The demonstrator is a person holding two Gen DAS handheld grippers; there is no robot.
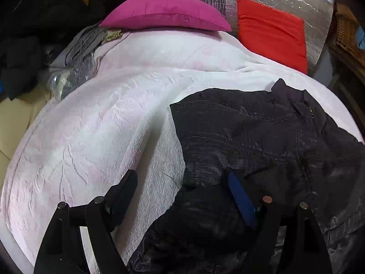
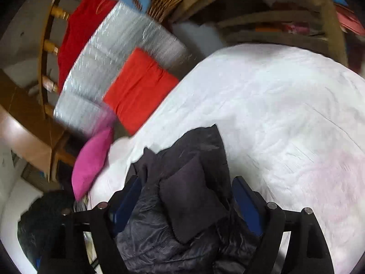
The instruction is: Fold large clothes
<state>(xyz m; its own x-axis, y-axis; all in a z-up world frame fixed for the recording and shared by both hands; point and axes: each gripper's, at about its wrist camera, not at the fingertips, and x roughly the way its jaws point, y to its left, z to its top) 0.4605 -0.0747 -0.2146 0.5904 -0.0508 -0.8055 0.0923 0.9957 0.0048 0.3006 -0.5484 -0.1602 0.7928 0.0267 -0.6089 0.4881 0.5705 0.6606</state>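
- Both pairs of jaws stand wide apart and nothing is pinched between them. The left gripper [image 1: 182, 196] has one finger over the white blanket and the other over the dark cloth. The right gripper [image 2: 186, 197] has jacket cloth lying between its fingers, but the fingers do not squeeze it.
- Under it all is the bed [image 1: 95, 123], with a soft, bumpy white and pale pink blanket. It is big and flat, so it looks like a good place to fold on.
- Next comes the jacket [image 1: 262, 132]. It is dark, puffy and a bit shiny. It lies in a crumpled heap on the near part of the bed, and some of it bunches up close to the right gripper.
- I think the jacket is light and very soft. It will flop and sag when lifted. The shiny cloth may slip, so a thick seam or edge is a better place to grab than a smooth flat part.
- The collar [image 1: 287, 91] sticks up at the far end of the jacket. It looks firmer, so it may be a good spot to hold.
- A pink pillow [image 1: 166, 13] and a red cushion [image 1: 271, 32] sit at the far end of the bed, well apart from the jacket.
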